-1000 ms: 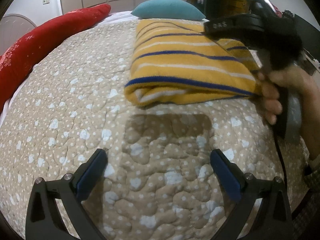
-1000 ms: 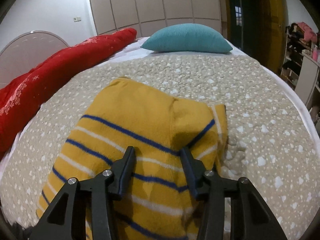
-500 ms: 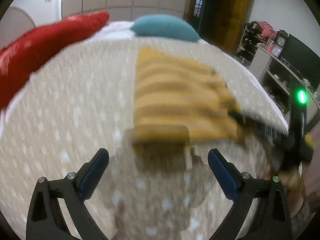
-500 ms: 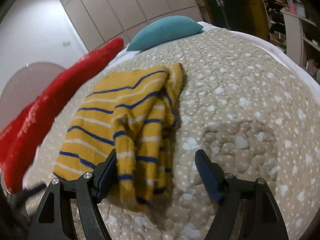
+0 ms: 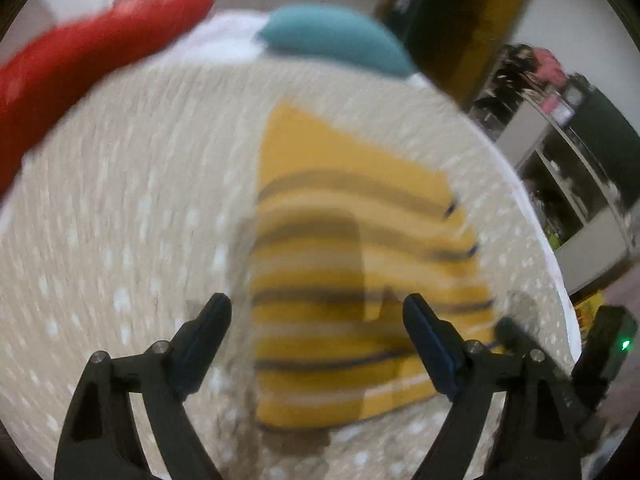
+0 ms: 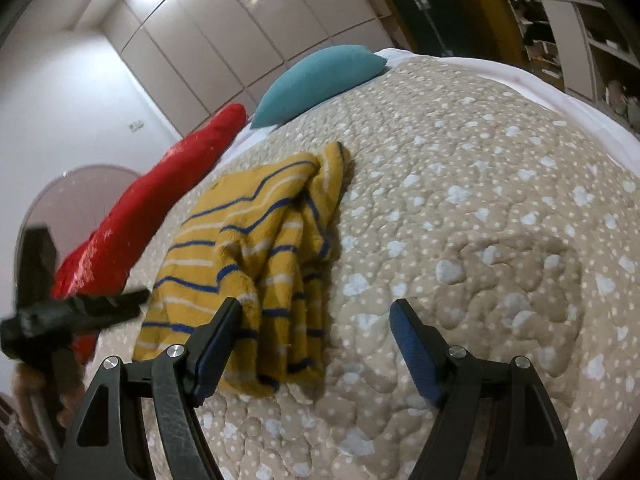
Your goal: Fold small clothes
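Lying on the dotted beige quilt, striped garment; left claw closing, right claw wide, both empty.

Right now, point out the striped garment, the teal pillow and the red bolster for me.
striped garment (image 6: 240,248), right wrist view, on its folded upper layer.
teal pillow (image 6: 320,80), right wrist view, on the middle of its face.
red bolster (image 6: 160,192), right wrist view, on its mid length.
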Motion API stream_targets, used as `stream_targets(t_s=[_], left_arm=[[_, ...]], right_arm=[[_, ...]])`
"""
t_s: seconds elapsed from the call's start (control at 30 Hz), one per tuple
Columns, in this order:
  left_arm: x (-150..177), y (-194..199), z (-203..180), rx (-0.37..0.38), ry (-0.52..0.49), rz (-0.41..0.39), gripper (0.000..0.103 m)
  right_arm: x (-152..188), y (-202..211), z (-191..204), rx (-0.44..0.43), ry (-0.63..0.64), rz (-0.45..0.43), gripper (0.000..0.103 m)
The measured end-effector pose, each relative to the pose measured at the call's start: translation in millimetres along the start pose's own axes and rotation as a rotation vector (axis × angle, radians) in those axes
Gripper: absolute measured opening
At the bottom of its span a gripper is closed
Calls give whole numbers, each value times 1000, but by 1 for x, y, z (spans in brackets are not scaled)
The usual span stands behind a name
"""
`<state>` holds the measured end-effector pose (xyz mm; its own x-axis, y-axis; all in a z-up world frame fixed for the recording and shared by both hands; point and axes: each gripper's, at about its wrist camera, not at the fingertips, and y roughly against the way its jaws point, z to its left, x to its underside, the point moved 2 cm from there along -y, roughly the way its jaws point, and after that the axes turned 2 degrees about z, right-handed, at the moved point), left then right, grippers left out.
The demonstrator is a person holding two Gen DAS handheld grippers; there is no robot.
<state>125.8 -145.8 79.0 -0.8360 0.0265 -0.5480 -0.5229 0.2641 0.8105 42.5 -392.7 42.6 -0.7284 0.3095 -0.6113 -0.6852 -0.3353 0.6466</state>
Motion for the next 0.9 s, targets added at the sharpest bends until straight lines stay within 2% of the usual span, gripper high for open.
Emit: stream_targets(t_s=[0.13, 0.27, 0.3, 0.37, 0.43, 0.5, 0.63, 0.7, 0.77, 0.83, 0.9], left_arm=[[-35, -21, -47, -35, -109, 4, 87], [-51, -67, -75, -44, -164, 83, 87], [-52, -80, -81, -64, -183, 105, 87], [-53, -108, -92, -150, -232, 151, 88], [-55, -120, -97, -195, -253, 153, 92], [-62, -116, -99, -186, -250, 155, 91], [-79, -91, -102, -80, -211, 66, 91], [-90, -92, -100, -94, -198, 35, 91], [-97, -112, -92, -135, -164, 94, 91], [-92, -149, -83, -157, -141, 252, 91], [-92, -156, -83, -188, -147, 249, 94]], right_arm=[[-2, 5, -4, -15, -18, -15, 80], [-1, 17, -7, 2, -20, -66, 79], [-1, 19, -8, 4, -18, -71, 79], [-1, 17, -9, -9, -20, -60, 79], [0, 14, -12, -24, -29, -39, 79], [-1, 10, -16, -42, -49, -19, 79], [-2, 8, -23, -75, -84, -13, 79], [-2, 8, -22, -72, -82, -12, 79], [-2, 7, -19, -67, -71, -6, 79], [-2, 4, -18, -66, -61, 1, 79], [-2, 1, -17, -65, -53, 11, 79]])
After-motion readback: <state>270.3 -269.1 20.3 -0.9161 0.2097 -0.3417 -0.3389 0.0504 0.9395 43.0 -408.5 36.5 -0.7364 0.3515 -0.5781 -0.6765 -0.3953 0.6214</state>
